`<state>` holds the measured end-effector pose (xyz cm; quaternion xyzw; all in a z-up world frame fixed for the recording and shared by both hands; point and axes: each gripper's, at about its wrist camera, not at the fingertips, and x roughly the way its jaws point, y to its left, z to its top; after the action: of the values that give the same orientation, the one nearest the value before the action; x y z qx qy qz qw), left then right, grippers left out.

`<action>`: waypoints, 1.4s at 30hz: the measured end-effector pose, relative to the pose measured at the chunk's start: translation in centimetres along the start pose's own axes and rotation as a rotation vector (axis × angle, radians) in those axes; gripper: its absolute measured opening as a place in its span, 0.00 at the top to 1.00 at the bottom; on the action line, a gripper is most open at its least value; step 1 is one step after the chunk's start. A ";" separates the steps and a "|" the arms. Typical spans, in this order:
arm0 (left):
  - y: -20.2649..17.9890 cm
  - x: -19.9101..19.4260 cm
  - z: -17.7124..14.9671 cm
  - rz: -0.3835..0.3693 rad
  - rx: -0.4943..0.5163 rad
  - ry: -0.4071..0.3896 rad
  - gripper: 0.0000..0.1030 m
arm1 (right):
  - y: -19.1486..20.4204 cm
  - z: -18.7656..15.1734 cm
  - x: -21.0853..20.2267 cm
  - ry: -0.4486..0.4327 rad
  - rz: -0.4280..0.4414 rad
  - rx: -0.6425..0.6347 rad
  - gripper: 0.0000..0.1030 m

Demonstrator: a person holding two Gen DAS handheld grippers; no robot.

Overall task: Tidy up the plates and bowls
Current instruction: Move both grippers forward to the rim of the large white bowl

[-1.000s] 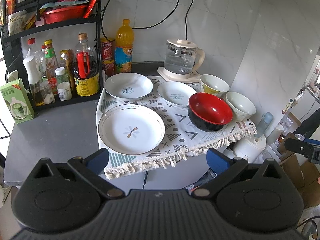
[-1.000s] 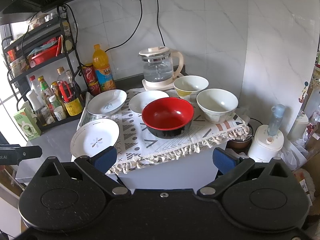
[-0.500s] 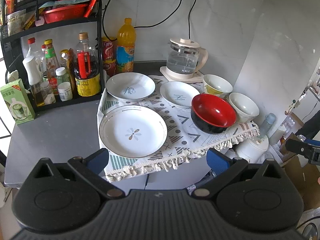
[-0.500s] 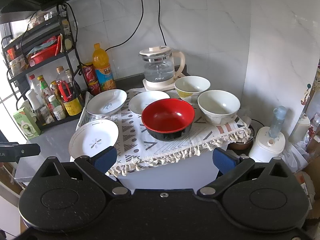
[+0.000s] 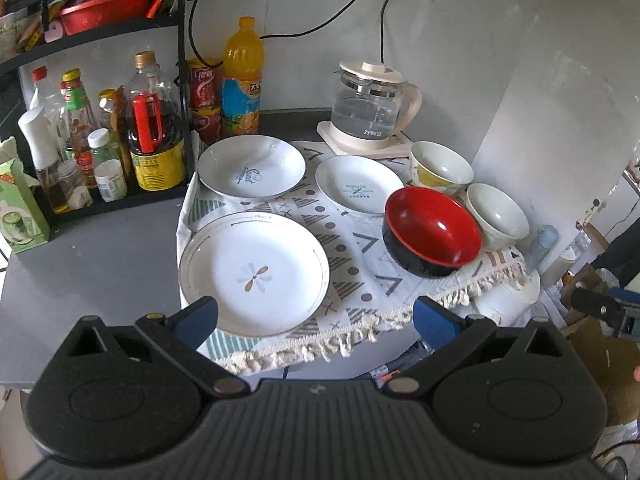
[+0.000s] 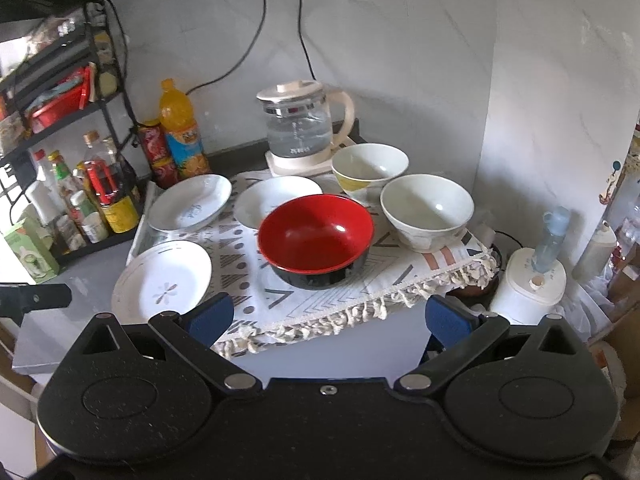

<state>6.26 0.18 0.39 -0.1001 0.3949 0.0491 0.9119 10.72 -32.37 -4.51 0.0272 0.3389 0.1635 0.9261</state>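
Both hand-held grippers have edged closer to the dishes than a moment ago, so the plates and bowls fill more of each view, while nothing on the cloth has shifted. The left hand-held gripper (image 5: 316, 318) hangs with its blue fingertips (image 5: 198, 316) spread wide apart and holding nothing, just in front of the big plate (image 5: 254, 274) with the flower mark, which lies at the near left corner of the patterned cloth (image 5: 360, 280) on the grey desk (image 5: 92, 264). Behind that plate sits a second plate (image 5: 251, 167) with dark lettering, and beside it to the right a smaller plate (image 5: 359, 185). The red bowl (image 5: 432, 236) with a black outside stands near the fringed front edge of the cloth, just beside a white bowl (image 5: 497, 216) on its right, and a bowl with a yellow pattern (image 5: 440, 167) stands behind them. The right hand-held gripper (image 6: 328, 316) is likewise wide apart and empty, held in front of the desk's edge and facing the red bowl (image 6: 316, 234); the white bowl (image 6: 427, 210) stands to the right of it, apart from it in this view. A glass kettle (image 5: 374, 108) on its base stands at the back against the wall, an orange drink bottle (image 5: 241, 84) to its left, and a black shelf rack (image 5: 96, 92) crowded with sauce bottles fills the left side.
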 end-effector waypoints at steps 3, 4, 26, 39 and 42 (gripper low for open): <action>-0.2 1.2 1.3 0.009 0.007 0.002 0.00 | -0.2 0.7 1.2 0.014 0.012 0.009 0.00; -0.2 1.7 1.8 0.010 0.007 0.005 0.00 | -0.3 0.9 1.7 0.014 0.010 0.007 0.00; -1.4 12.1 11.2 -0.058 0.062 0.041 0.01 | -2.3 7.1 10.9 0.039 -0.046 0.064 0.00; -3.2 16.9 14.4 -0.109 0.134 0.091 0.02 | -3.7 9.2 14.2 0.044 -0.093 0.134 0.00; -4.3 18.0 14.9 -0.122 0.144 0.102 0.03 | -4.6 9.4 14.8 0.055 -0.108 0.149 0.00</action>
<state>29.80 -0.52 -2.18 -0.0605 0.4364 -0.0402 0.8968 28.58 -31.43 -7.20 0.0732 0.3765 0.0886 0.9192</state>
